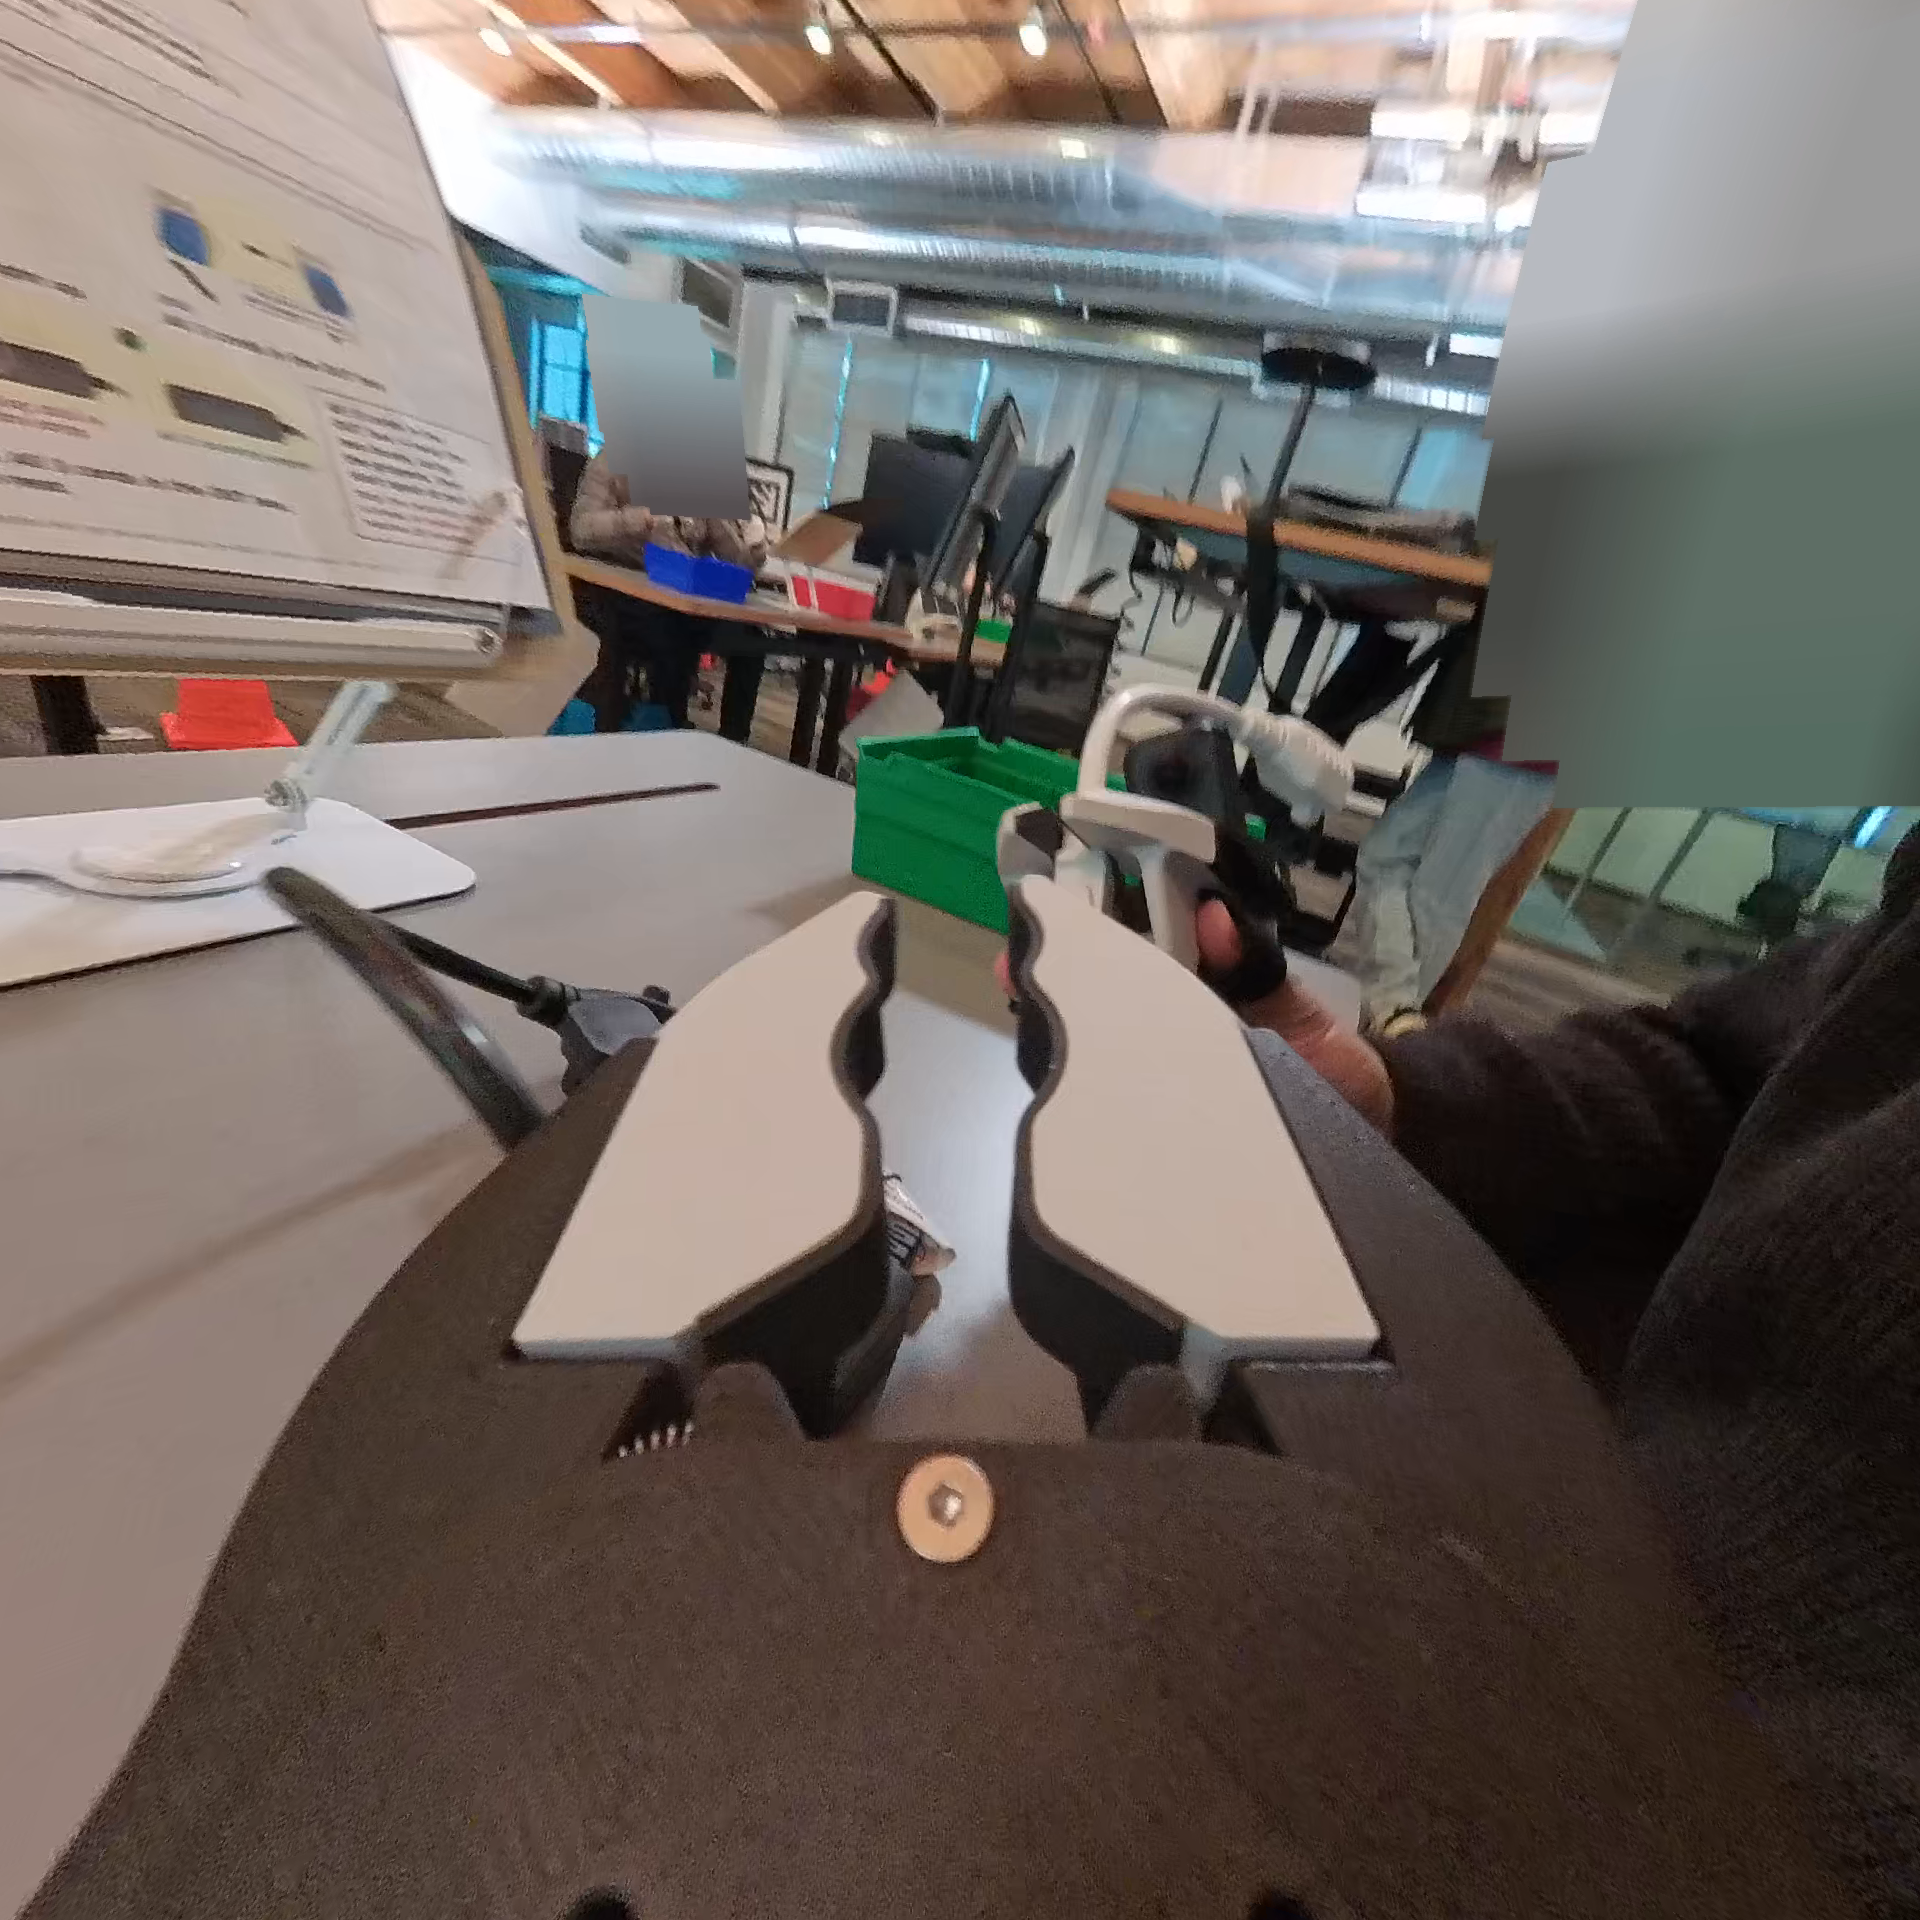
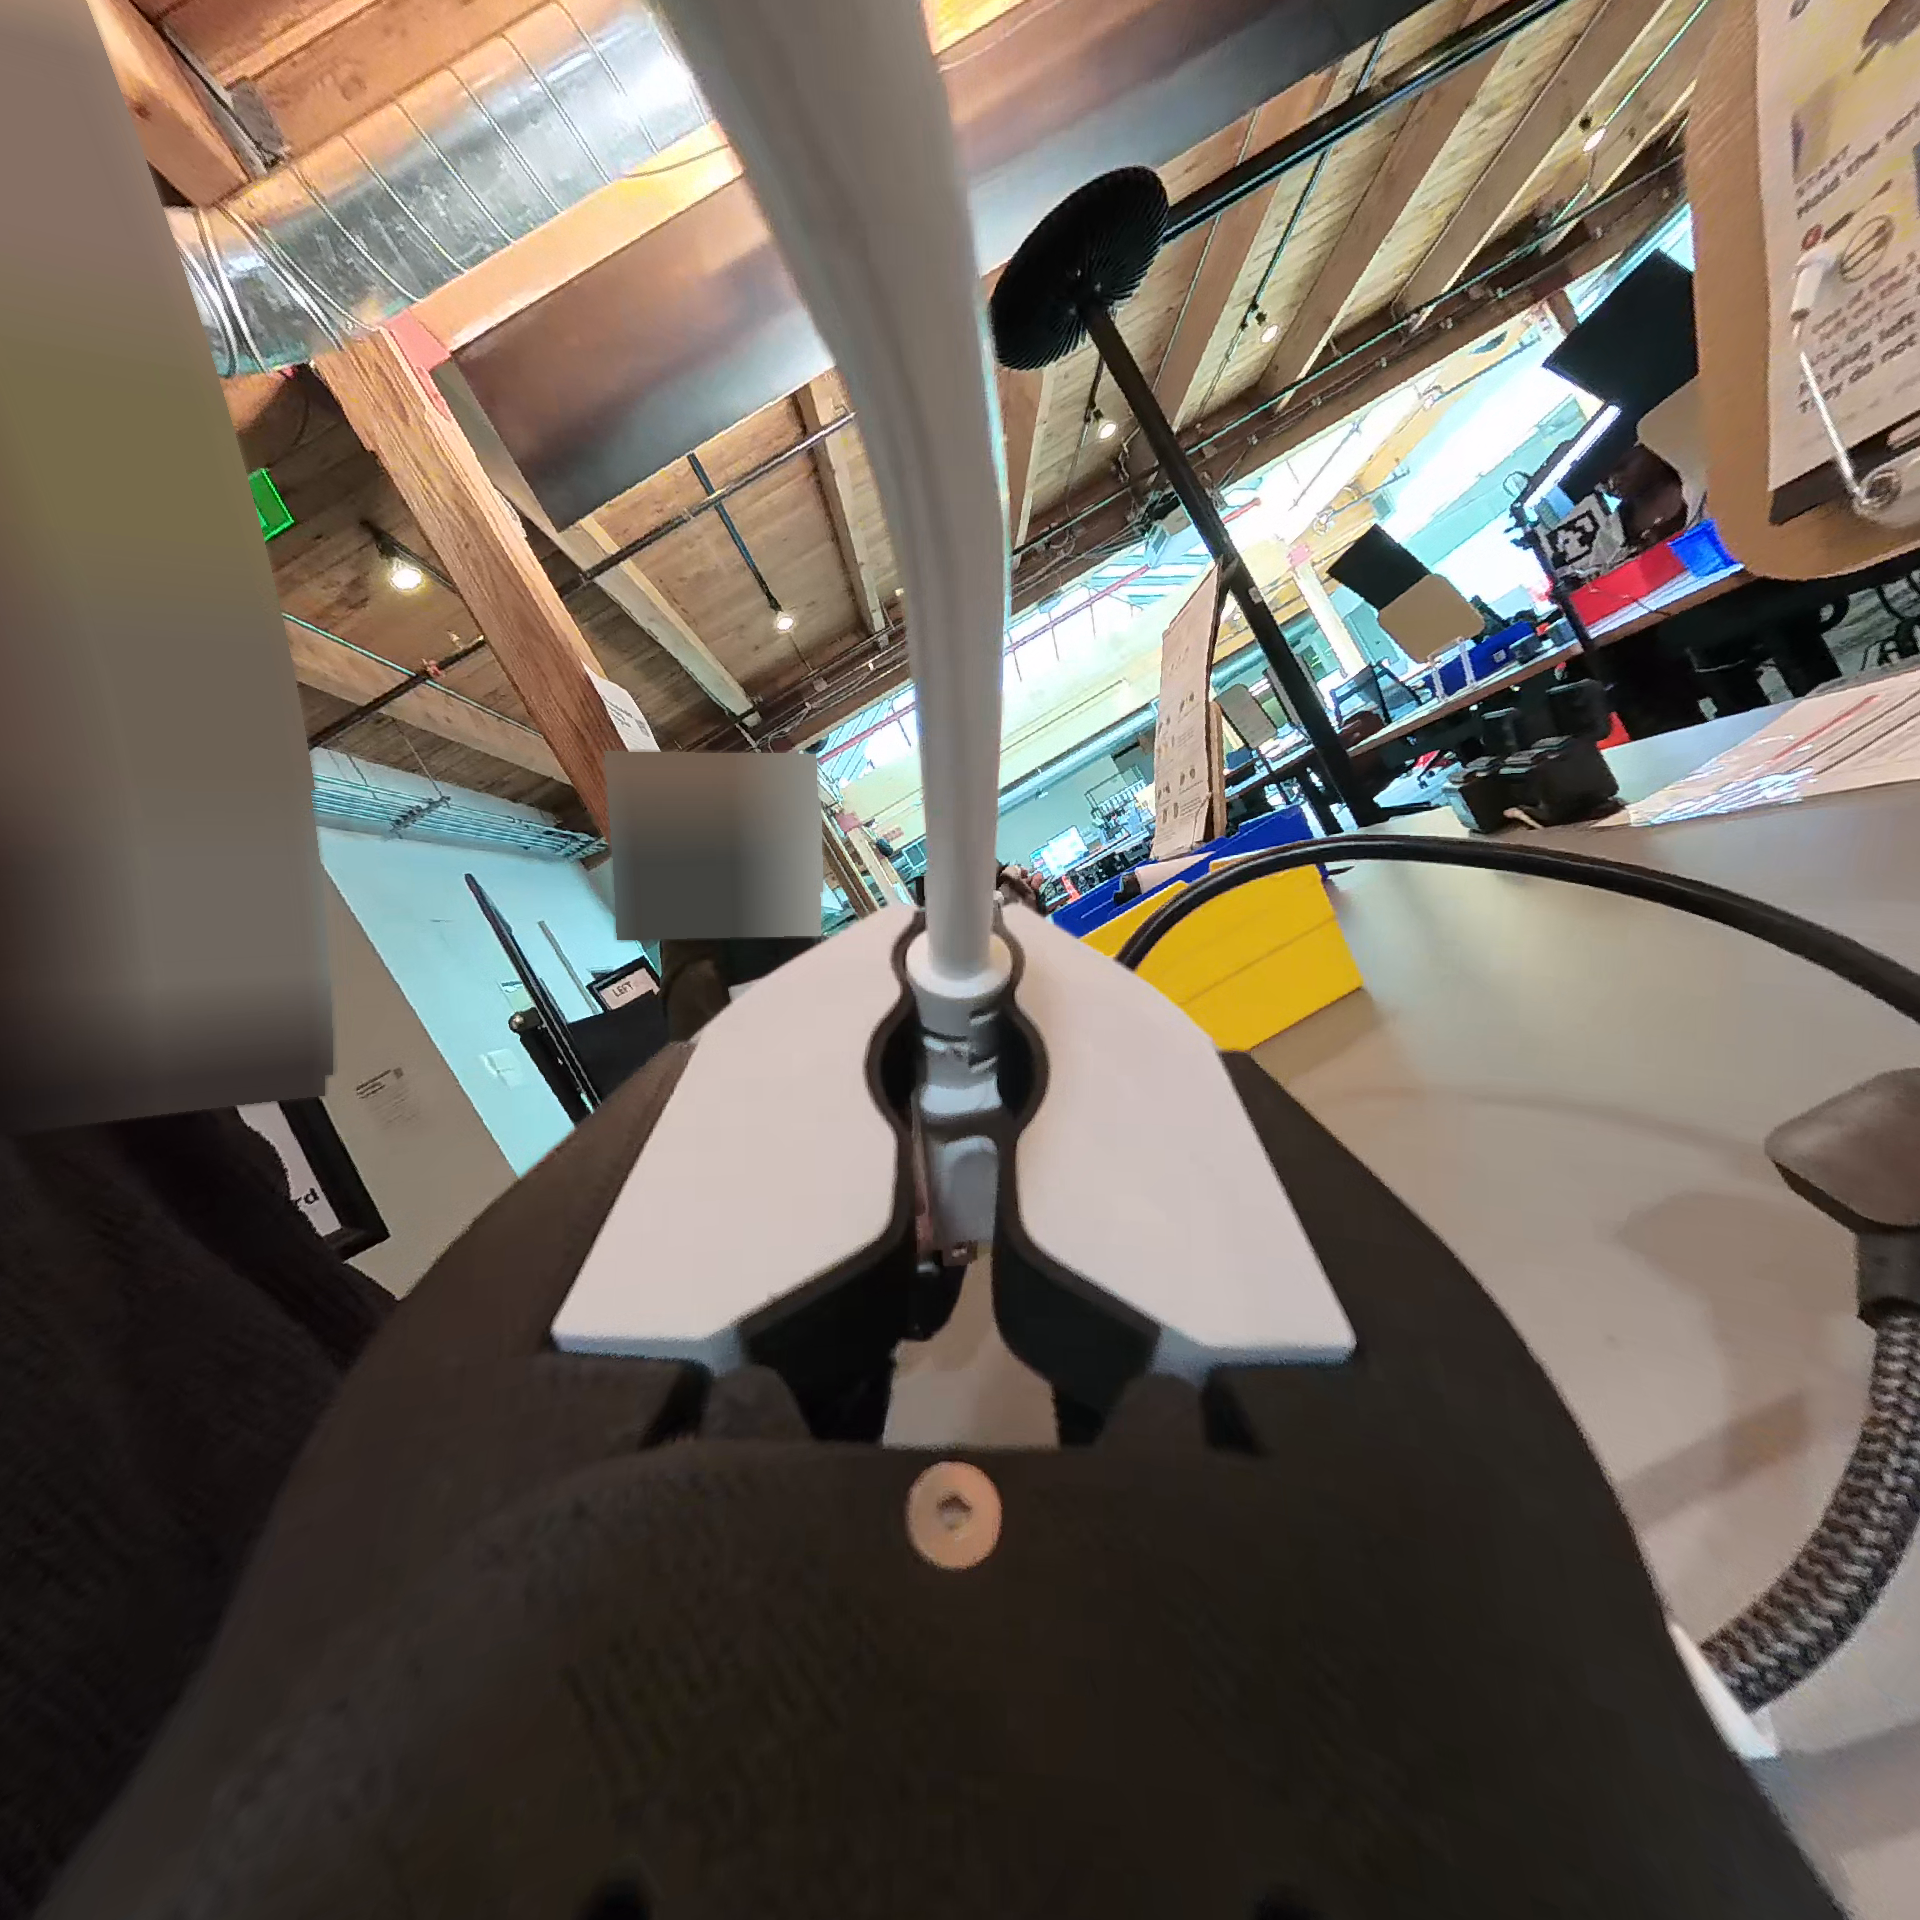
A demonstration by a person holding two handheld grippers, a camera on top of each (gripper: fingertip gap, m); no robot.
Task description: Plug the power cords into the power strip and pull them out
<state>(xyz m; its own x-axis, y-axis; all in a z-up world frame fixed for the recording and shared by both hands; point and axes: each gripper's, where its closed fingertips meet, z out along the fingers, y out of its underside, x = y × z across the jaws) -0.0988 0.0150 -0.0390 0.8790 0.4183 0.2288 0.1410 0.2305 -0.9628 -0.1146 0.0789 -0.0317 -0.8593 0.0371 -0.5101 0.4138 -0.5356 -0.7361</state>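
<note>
My right gripper (image 2: 956,935) is shut on the grey-white plug (image 2: 961,1132) of a white power cord (image 2: 935,623). The cord rises straight up out of the jaws, above the grey table (image 2: 1403,1091). In the left wrist view the right gripper (image 1: 1132,831) is held up in a person's hand, with the white cord (image 1: 1288,753) looping over it. My left gripper (image 1: 951,914) is open and empty, low over the table (image 1: 260,1091). A black cord and its plug (image 1: 603,1023) lie just left of it. No power strip shows clearly.
A paper sheet on a metal stand (image 1: 239,343) is at the left, and a green bin (image 1: 935,821) lies ahead. In the right wrist view there are a yellow bin (image 2: 1247,956), a black cord (image 2: 1558,883) arcing across the table, and a braided cord with a grey plug (image 2: 1849,1164).
</note>
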